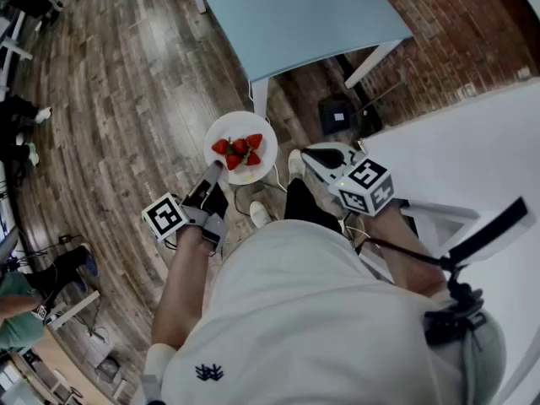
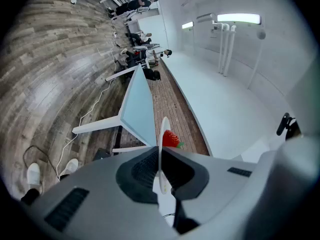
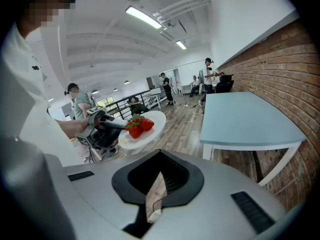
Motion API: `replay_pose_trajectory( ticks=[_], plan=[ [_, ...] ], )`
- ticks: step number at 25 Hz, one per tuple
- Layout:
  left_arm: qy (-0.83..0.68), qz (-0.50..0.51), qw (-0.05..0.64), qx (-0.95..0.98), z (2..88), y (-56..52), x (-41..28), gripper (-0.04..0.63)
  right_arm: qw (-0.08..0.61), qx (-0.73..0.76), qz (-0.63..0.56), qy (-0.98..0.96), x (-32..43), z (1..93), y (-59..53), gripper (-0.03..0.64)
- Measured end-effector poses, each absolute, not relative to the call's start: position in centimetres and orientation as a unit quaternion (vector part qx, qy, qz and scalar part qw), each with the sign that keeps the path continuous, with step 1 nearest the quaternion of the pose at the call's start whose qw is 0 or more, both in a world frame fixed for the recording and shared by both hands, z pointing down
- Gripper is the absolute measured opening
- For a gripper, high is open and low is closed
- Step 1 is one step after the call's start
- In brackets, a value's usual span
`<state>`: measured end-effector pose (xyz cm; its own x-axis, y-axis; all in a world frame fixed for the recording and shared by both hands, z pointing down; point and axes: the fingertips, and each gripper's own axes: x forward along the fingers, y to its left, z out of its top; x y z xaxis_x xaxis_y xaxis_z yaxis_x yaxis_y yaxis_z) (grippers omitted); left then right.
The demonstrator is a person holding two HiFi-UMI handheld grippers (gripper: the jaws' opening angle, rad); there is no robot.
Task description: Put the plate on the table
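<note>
Left gripper (image 1: 214, 174): jaws clamped on the rim of the round, smooth white plate (image 1: 245, 123), which is held above the wood-plank floor (image 1: 110, 99), apart from the matte pale-blue surface (image 1: 295, 15). Glossy red strawberries (image 1: 239, 149) lie on it. Right gripper (image 1: 314, 154): jaws together. A thin tan sliver at their seam cannot be identified.

High above the right jaws, ceiling strip lights (image 3: 145, 16) are shining, lighting the room evenly. A tube lamp (image 2: 239, 18) is glaring white beyond the left jaws. Fisheye distortion is bending every edge into black corners; the plate (image 2: 161, 149) between the left jaws is blurring.
</note>
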<state>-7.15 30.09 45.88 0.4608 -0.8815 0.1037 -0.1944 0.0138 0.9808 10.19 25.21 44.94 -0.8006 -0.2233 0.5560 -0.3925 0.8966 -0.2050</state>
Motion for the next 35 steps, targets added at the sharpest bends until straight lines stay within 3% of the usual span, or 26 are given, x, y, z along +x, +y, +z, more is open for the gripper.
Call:
replay_pose_trajectory(
  ticks=[16, 35],
  plan=[
    [-0.447, -0.284, 0.532, 0.66, 47.3, 30.2, -8.6, 0.011, 0.296, 0.132, 0.093, -0.941, 7.6, 47.2, 24.8, 0.026],
    [-0.454, -0.268, 0.536, 0.659, 42.5, 6.2, -4.2, 0.011, 0.301, 0.14, 0.122, -0.935, 13.3, 45.0, 1.7, 0.051]
  ],
)
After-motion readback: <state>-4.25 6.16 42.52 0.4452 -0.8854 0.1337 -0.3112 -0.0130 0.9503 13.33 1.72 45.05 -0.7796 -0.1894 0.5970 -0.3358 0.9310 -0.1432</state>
